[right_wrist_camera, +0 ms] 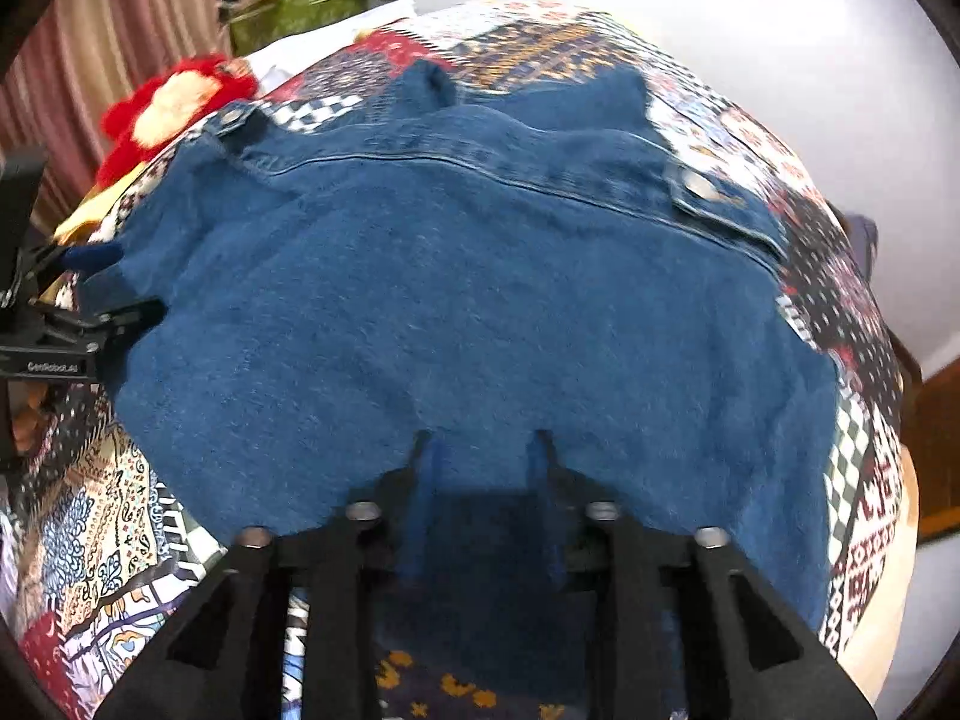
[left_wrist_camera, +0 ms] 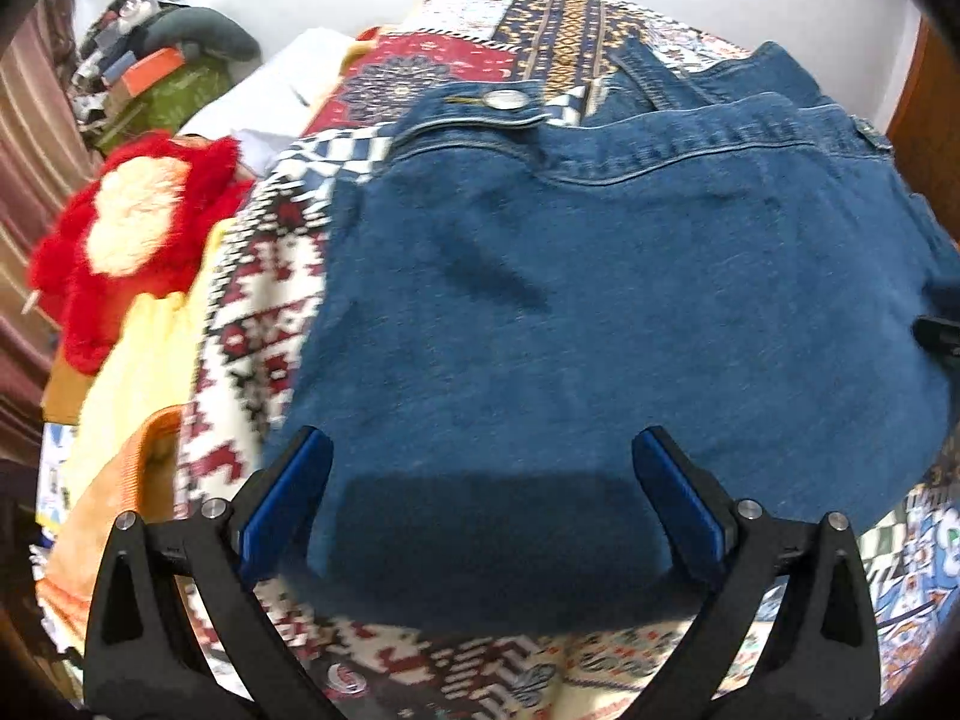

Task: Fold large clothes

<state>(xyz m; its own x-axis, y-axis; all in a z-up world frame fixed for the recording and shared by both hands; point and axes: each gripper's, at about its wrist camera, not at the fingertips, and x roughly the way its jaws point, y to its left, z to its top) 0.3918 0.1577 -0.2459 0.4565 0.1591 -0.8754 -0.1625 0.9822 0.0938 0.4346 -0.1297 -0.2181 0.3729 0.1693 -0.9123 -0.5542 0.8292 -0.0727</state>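
Both grippers hover, jaws apart, over the jacket (left_wrist_camera: 570, 300) spread on the bedspread (left_wrist_camera: 252, 312).
Left gripper (left_wrist_camera: 480, 498) wide, right gripper (right_wrist_camera: 483, 468) narrower, neither clamped; best pinch one hem layer; lift evenly.

one denim jacket (left_wrist_camera: 600, 312) lies spread on one patchwork bedcover (left_wrist_camera: 264, 276), and two metal snap buttons show on it, one on a tab at each end of the waistband (right_wrist_camera: 699, 185). two grippers are in view, the left gripper (left_wrist_camera: 480, 456) and the right gripper (right_wrist_camera: 483, 450), each with two jaws. beside the bed sits one red fluffy cushion (left_wrist_camera: 138, 228) and one heap of clutter (left_wrist_camera: 156, 66), too jumbled and blurred to count its pieces, perhaps with one orange box in it.
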